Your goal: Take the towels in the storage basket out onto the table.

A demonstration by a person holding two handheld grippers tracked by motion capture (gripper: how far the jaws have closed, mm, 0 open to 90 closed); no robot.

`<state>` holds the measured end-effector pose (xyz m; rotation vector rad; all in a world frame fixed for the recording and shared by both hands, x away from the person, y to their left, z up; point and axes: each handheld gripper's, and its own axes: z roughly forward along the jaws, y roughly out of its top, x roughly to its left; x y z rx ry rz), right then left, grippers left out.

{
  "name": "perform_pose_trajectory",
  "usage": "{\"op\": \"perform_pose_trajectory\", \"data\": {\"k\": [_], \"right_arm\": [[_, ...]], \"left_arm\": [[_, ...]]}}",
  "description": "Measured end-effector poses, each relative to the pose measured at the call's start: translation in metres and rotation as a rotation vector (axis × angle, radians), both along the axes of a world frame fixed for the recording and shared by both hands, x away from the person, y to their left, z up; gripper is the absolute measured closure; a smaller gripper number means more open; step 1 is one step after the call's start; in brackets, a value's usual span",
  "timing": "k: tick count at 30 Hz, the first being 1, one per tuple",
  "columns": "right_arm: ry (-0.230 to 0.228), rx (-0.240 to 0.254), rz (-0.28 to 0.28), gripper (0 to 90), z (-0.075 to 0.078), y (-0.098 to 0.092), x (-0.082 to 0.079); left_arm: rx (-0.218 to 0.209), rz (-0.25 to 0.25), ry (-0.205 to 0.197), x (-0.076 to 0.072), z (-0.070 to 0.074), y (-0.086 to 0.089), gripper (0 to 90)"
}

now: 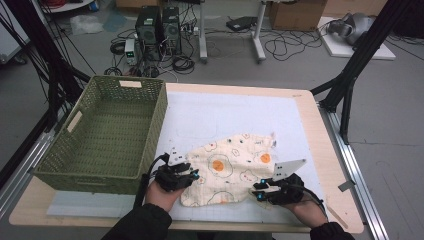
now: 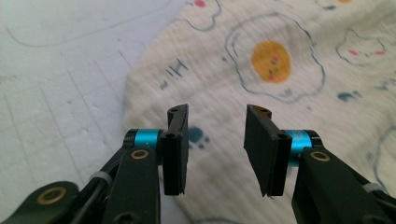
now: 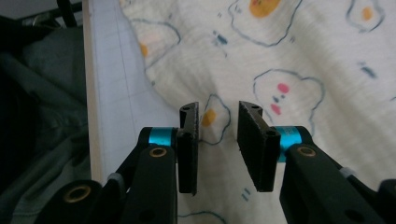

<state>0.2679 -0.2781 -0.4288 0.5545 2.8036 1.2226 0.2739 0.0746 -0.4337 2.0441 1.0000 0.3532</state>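
**Both tongs stood apart over the cloth's near edge, gripping nothing.**

The left tongs (image 1: 191,175) and right tongs (image 1: 259,191) hovered near the table's (image 1: 310,125) front edge, jaws apart and empty, at the cloth's (image 1: 235,165) near-left and near-right corners. The cloth lay loosely spread from there toward the table's middle. It looked light, soft and limp, best pinched at a corner or hem. Farther left stood the basket (image 1: 100,135).

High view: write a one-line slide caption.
Person's two hand-held tools, left and right, both open, rest at the near edge of an egg-print cloth beside a green wicker basket.
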Motion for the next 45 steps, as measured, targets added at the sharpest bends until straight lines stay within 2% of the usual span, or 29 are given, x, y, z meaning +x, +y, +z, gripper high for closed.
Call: {"op": "perform_pose_trajectory", "data": {"k": [2, 4, 6, 11, 13, 14, 15, 16, 19, 23, 25, 27, 32, 37, 40, 42, 44, 45], "right_arm": [[0.013, -0.021, 0.004, 75.0, -0.005, 0.002, 0.002], [0.026, -0.043, 0.02, 80.8, -0.01, 0.004, 0.003], [0.044, -0.02, 0.024, 86.6, -0.012, 0.002, 0.003], [0.077, 0.003, 0.057, 87.3, -0.009, -0.005, -0.003], [0.096, 0.02, 0.082, 86.9, -0.006, -0.009, -0.009], [0.098, 0.031, 0.089, 82.7, -0.004, -0.01, -0.011], [0.085, 0.036, 0.069, 74.1, -0.002, -0.011, -0.013], [0.086, 0.051, 0.055, 73.4, 0.0, -0.013, -0.011], [0.048, 0.074, 0.004, 69.0, 0.007, -0.014, -0.002], [0.006, 0.077, -0.049, 67.0, 0.013, -0.01, 0.017], [0.008, 0.082, -0.059, 66.9, 0.012, -0.009, 0.026], [0.026, 0.076, -0.073, 66.8, 0.01, -0.009, 0.032], [0.041, 0.029, -0.085, 65.6, 0.003, -0.013, 0.031], [0.039, -0.023, -0.088, 62.5, -0.003, -0.011, 0.028], [0.049, -0.008, -0.085, 63.6, -0.007, -0.013, 0.019], [0.071, -0.026, -0.079, 63.0, -0.01, -0.013, 0.013], [0.053, -0.018, -0.073, 63.2, -0.008, -0.014, 0.01], [0.036, -0.013, -0.081, 62.9, -0.006, -0.013, 0.01]], "left_arm": [[0.007, -0.049, 0.038, -0.003, -0.002, -0.001, 70.5], [0.045, -0.093, 0.065, -0.004, -0.006, -0.005, 83.1], [0.039, -0.095, 0.065, -0.005, -0.007, -0.004, 89.2], [0.033, -0.104, 0.076, -0.01, -0.004, 0.003, 89.5], [0.013, -0.114, 0.07, -0.015, 0.0, 0.007, 89.6], [0.007, -0.115, 0.061, -0.016, 0.003, 0.007, 89.5], [-0.006, -0.114, 0.049, -0.017, 0.006, 0.006, 89.4], [-0.021, -0.111, 0.033, -0.016, 0.008, 0.005, 87.0], [-0.042, -0.088, 0.01, -0.004, 0.012, 0.002, 76.3], [-0.063, -0.033, -0.005, 0.018, 0.014, 0.0, 70.6], [-0.078, -0.005, -0.011, 0.03, 0.015, -0.001, 69.3], [-0.066, 0.023, -0.033, 0.038, 0.017, -0.002, 67.9], [-0.069, 0.069, -0.02, 0.054, 0.011, -0.007, 65.3], [-0.02, 0.098, 0.015, 0.061, 0.004, -0.007, 60.5], [-0.006, 0.088, 0.029, 0.062, 0.002, -0.007, 60.6], [0.005, 0.091, 0.054, 0.064, -0.002, -0.009, 60.7], [0.012, 0.103, 0.06, 0.065, -0.004, -0.01, 59.8], [0.0, 0.115, 0.067, 0.067, -0.005, -0.011, 57.4]]}}
